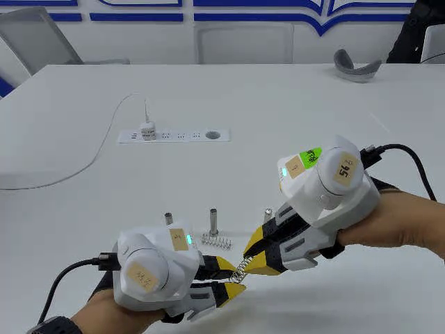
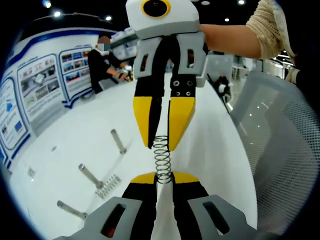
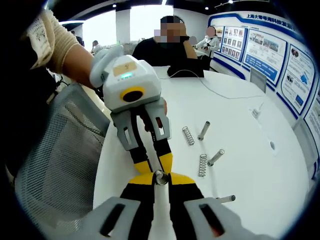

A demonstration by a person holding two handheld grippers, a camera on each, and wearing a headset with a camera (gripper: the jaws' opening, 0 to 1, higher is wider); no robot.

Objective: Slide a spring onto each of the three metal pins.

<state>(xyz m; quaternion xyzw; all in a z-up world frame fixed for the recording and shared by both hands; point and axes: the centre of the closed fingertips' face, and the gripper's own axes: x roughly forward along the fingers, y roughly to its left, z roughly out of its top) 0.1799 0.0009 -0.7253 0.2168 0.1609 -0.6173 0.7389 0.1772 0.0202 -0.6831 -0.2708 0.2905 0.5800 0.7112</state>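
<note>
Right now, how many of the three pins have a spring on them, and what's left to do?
Done: nothing yet. All three metal pins stand bare. In hand: one spring, clamped at its ends between the left hand-held gripper and the right hand-held gripper. Left: slide it onto a pin, then do the same with the two loose springs lying on the table beside the pins.

The white table [image 1: 69, 223] bears a power strip [image 1: 174, 136] and cable [image 1: 97, 156] at centre left, a grey curved piece [image 1: 357, 67] upper right. Three metal pins [image 1: 213, 221] stand lower centre, a spring [image 1: 216, 241] beside the middle one.
</note>
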